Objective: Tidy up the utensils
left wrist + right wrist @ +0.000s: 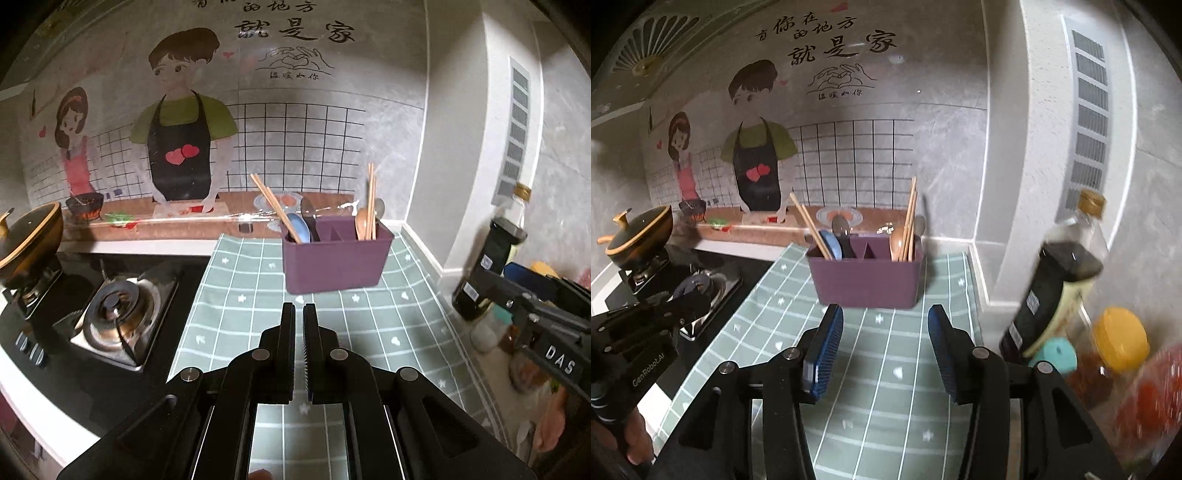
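Claws empty: my left gripper (pixel 299 310) is closed, my right gripper (pixel 885 314) wide open.
Only the right view shows the yellow-lidded jar (pixel 1121 338) beside the purple plastic utensil box (pixel 864 280).

Dim, soft light falls on the green checked tablecloth (pixel 236 295) ahead of my fingers. Fisheye curvature bends the grey wall (pixel 942 155) and darkens every corner. To my right, the dark sauce bottle (pixel 1049 295) and yellow-lidded jar (pixel 1121 338) smear with motion blur.

Wall mural (pixel 827 48) reads "就是家"; left tongs (pixel 650 373) marked "GenRobot.AI".
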The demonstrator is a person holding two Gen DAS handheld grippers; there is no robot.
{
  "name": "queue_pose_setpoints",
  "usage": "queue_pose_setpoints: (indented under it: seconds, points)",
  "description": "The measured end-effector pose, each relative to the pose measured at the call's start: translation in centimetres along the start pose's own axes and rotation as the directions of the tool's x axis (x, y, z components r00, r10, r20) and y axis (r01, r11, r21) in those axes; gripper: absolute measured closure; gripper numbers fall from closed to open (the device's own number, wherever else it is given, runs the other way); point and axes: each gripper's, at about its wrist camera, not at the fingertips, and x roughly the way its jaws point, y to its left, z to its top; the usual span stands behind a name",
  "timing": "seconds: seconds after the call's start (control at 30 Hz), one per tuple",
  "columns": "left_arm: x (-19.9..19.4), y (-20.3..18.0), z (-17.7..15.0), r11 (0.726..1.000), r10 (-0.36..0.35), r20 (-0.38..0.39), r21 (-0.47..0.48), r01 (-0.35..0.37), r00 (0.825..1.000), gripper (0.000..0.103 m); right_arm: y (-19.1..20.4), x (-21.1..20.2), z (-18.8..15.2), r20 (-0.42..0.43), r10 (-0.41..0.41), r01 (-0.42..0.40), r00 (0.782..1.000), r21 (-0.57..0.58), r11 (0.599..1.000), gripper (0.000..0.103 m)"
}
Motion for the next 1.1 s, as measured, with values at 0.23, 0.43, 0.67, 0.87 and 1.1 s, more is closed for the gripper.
queue_pose_setpoints:
  seconds: [0.23, 0.43, 0.67, 0.87, 1.1]
  points:
    - [-1.3, -0.8, -1.6, 1.000, 0.011, -0.014, 0.008, -0.011, 1.000, 0.098, -0.1, -1.1, -2.4, -0.008, 0.001, -0.001, 1.000, 0.025, 1.000, 0.057]
    - [-1.6, -1.2, -2.0, 1.000, -0.001, -0.023, 0.012, 0.001, 1.000, 0.098, -0.3, -1.5, -3.6, -0.010, -0.030, 0.031, 0.999, 0.033, 0.999, 0.057]
    - [-1.8, -1.8, -2.0, 0.999, -0.019, -0.023, 0.025, 0.020, 1.000, 0.098, -0.4, -1.9, -3.8, 0.000, -0.033, 0.033, 0.999, 0.035, 0.999, 0.057]
    - [-1.8, -1.9, -1.9, 0.999, -0.029, -0.026, 0.024, 0.030, 0.999, 0.098, -0.6, -2.1, -3.9, 0.002, -0.035, 0.035, 0.999, 0.037, 0.999, 0.057]
    - [-1.9, -1.9, -2.0, 0.999, -0.030, -0.026, 0.023, 0.030, 0.999, 0.098, -0.6, -2.1, -3.9, 0.004, -0.034, 0.033, 0.999, 0.034, 0.999, 0.057]
